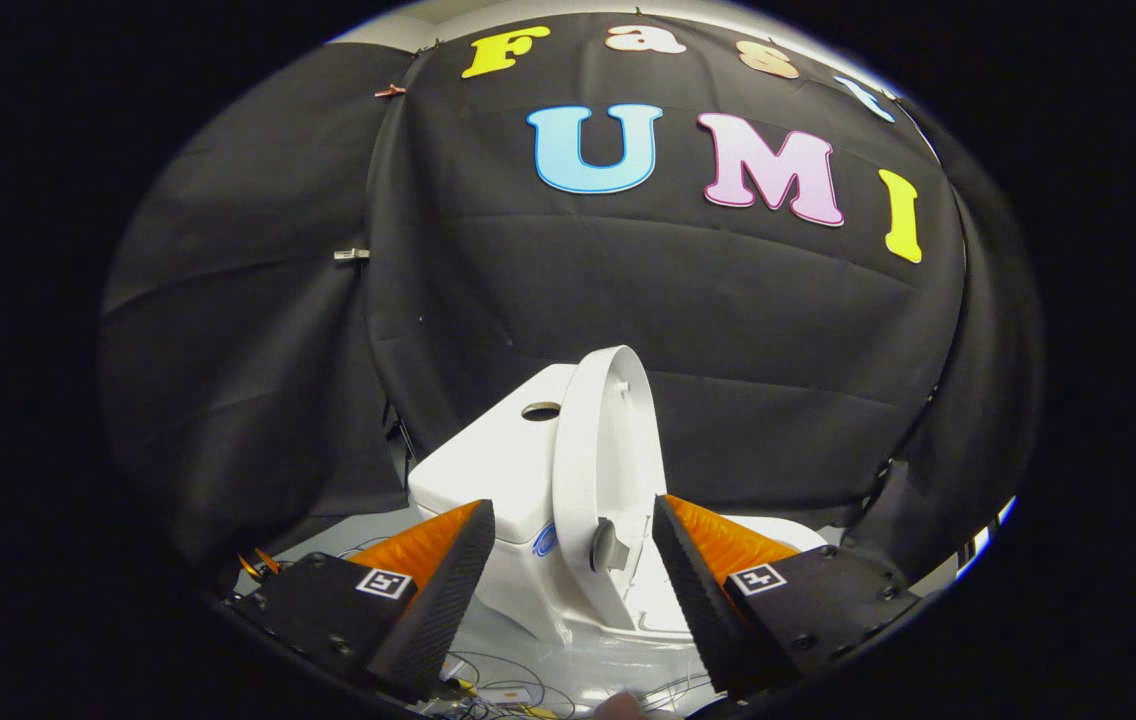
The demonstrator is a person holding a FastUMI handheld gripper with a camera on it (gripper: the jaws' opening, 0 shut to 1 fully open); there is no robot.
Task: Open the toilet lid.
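A white toilet stands just ahead of my fingers, seen from its side. Its lid (600, 455) is raised, standing almost upright and leaning back toward the tank (493, 465), which has a round button hole on top. The bowl rim (778, 535) shows behind the right finger. My gripper (573, 525) is open, one finger on each side of the lid's lower part without touching it. Nothing is held between the fingers.
Black cloth forms the booth wall behind and to both sides of the toilet. Loose cables (498, 690) lie on the white floor (568, 670) below the fingers.
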